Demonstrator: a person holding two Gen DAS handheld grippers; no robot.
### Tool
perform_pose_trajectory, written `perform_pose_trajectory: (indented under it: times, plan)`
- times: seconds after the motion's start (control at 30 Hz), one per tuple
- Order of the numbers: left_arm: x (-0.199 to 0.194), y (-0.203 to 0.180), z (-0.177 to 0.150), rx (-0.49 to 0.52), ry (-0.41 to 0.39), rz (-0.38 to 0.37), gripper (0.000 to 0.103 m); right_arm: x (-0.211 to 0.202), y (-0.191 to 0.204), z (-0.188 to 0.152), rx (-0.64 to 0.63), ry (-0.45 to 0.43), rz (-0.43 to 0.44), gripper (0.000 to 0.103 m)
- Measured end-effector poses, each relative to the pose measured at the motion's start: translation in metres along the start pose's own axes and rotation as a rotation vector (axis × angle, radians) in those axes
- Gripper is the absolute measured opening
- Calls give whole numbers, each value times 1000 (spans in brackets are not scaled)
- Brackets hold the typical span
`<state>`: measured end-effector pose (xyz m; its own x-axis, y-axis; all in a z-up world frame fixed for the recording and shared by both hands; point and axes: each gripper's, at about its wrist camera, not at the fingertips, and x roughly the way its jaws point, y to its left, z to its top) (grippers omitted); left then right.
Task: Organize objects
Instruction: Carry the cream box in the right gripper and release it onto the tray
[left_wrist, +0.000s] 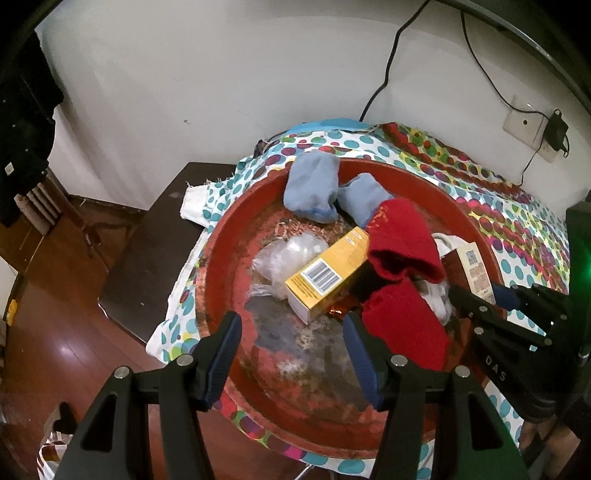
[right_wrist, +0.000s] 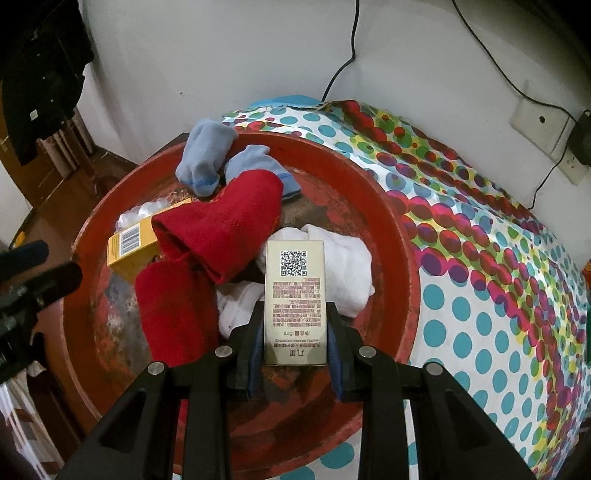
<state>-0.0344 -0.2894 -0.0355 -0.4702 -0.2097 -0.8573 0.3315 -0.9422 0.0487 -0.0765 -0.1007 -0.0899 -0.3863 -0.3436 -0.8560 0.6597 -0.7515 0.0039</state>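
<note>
From the left wrist, the left gripper (left_wrist: 291, 339) hangs with jaws wide and empty over the worn red tray (left_wrist: 413, 177), a yellow barcoded box (left_wrist: 328, 273) and red socks (left_wrist: 402, 240) just beyond.

From the right wrist, the right gripper (right_wrist: 295, 336) clamps a cream QR-code box (right_wrist: 295, 295) above the tray's white cloth (right_wrist: 347, 269); blue socks (right_wrist: 207, 155) drape the far rim.

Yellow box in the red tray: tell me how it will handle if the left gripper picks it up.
The yellow box looks like thin cardboard: probably light, stiff, but crushable. It rests tilted against a red sock, so it may shift when nudged. Its flat faces should suit the open left gripper.
</note>
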Motion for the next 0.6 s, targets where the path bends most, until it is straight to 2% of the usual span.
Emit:
perform_pose_trajectory:
  times: [0.37, 0.6]
  plan:
    - [-3, -5, 0, 8, -3, -12, 59, 0, -2, 1, 16, 4, -7, 27]
    - [-3, -7, 0, 9, -4, -14, 59, -8, 5, 1, 1, -23, -14, 29]
